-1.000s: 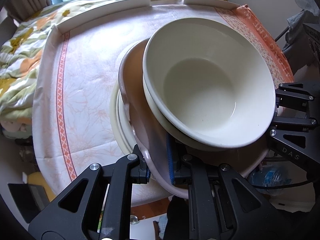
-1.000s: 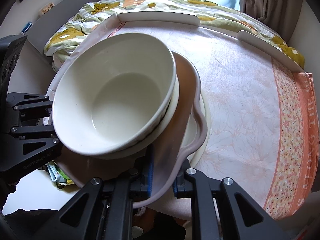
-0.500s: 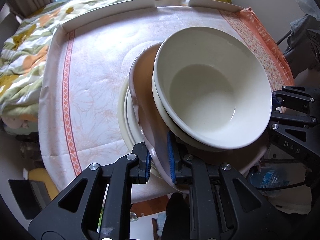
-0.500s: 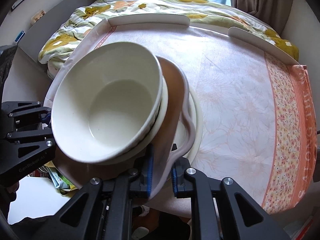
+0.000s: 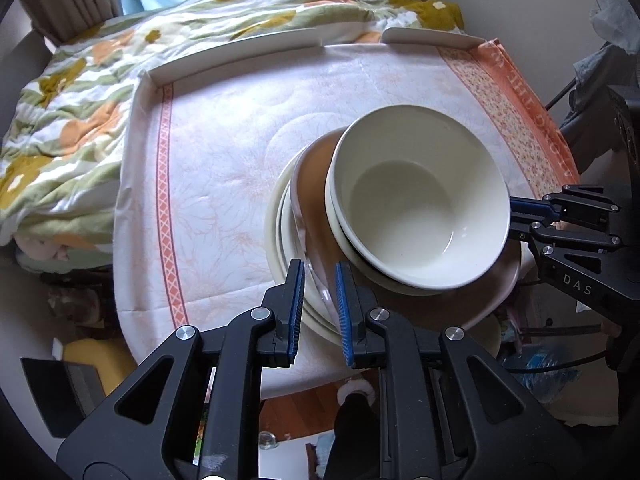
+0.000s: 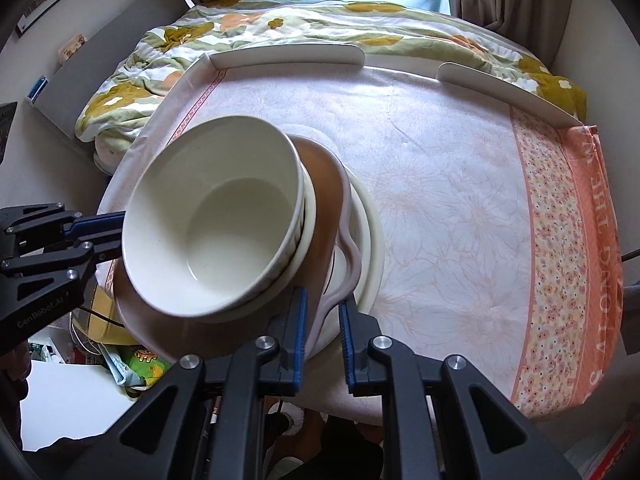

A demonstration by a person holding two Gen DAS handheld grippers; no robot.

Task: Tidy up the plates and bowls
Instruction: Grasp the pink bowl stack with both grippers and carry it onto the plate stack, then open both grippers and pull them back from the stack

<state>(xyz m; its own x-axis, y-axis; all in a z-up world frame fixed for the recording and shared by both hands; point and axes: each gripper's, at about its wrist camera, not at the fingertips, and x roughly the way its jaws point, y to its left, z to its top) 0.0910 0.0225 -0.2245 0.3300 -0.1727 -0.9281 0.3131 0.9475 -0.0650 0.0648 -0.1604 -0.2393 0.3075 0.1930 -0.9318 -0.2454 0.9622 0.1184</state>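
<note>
A stack sits at the table's near edge: cream plates (image 5: 280, 216) at the bottom, a pink wavy-rimmed plate (image 5: 312, 184) on them, then a cream bowl (image 5: 420, 200) nested in another. My left gripper (image 5: 318, 296) is open, its blue pads either side of the pink plate's rim without gripping. My right gripper (image 6: 323, 320) is open too, straddling the opposite rim of the pink plate (image 6: 328, 184), with the bowl (image 6: 216, 216) to its left. Each gripper shows in the other's view.
The table (image 6: 460, 184) has a pale floral cloth with an orange border and low white rails (image 6: 288, 54) at the far edge. A flowered quilt (image 5: 80, 92) lies behind. Clutter lies on the floor below the near edge.
Both grippers let go of the pink plate's rim and opened. The stack went down onto the cream plates, and both grippers drew back and up.
</note>
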